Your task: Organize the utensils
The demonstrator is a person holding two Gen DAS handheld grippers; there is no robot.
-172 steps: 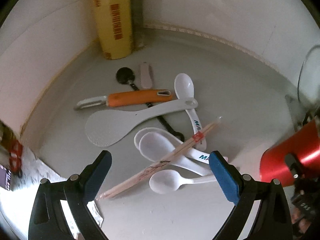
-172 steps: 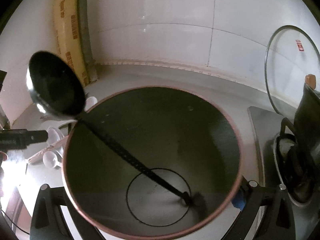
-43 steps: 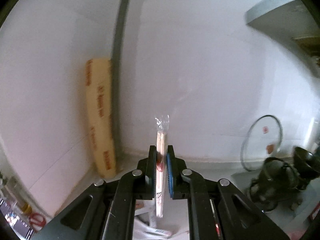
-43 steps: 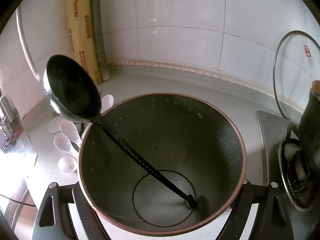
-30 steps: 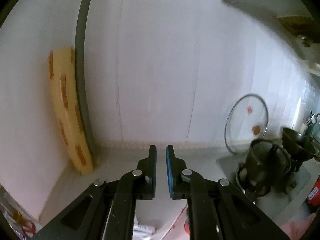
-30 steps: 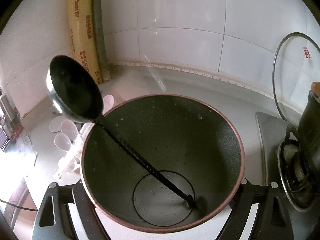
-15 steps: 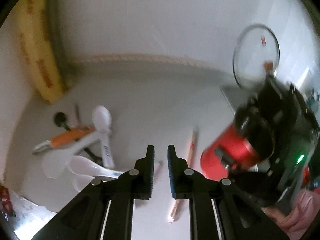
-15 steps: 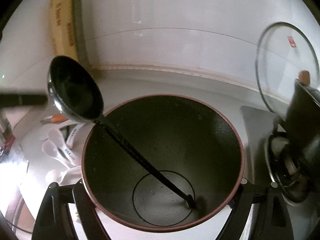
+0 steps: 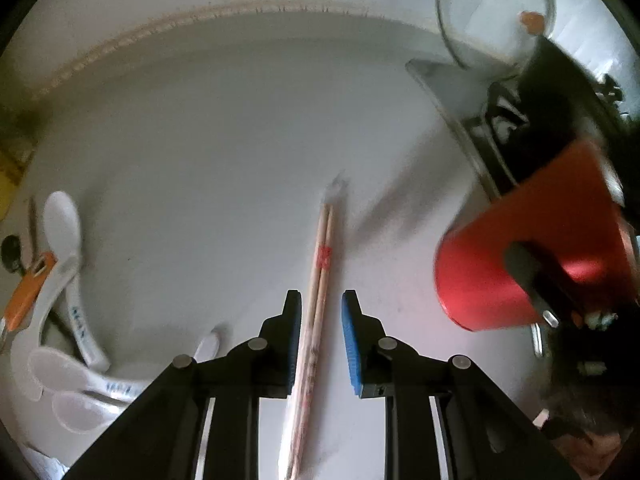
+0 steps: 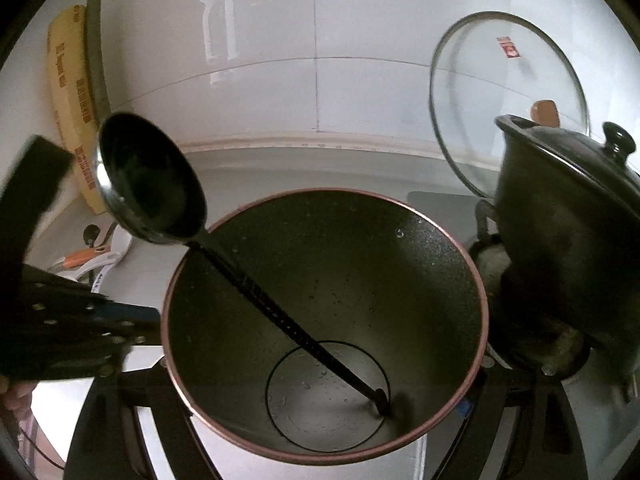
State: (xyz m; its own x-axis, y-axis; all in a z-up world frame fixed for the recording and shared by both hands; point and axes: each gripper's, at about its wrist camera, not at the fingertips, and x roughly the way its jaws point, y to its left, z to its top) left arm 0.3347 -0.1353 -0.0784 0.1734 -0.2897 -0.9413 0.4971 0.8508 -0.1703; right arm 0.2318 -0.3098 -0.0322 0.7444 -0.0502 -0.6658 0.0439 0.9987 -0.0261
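Observation:
A wrapped pair of wooden chopsticks (image 9: 322, 264) lies flat on the grey counter (image 9: 208, 152). It runs lengthwise between the blue pads of my left gripper (image 9: 320, 336). The jaws point down at the pair and are opening, and the pads do not touch it. To the right of the chopsticks stands the red pot (image 9: 532, 248). My right gripper (image 10: 323, 364) is shut on that pot (image 10: 400, 280), one finger on each side. A black ladle (image 10: 152, 184) leans inside it. Several white spoons (image 9: 60, 224) and an orange-handled peeler (image 9: 30, 292) lie at the left.
A glass lid (image 10: 508, 108) leans on the tiled wall at the back right. A black lidded pot (image 10: 560, 232) sits on the stove burner beside the red pot. A yellow wrap box (image 10: 72, 128) stands in the left corner.
The chopsticks left the left gripper's jaws and now lie on the counter. The left gripper swung down from facing the wall to over them, its jaws wider. The right gripper shifted sideways with the pot.

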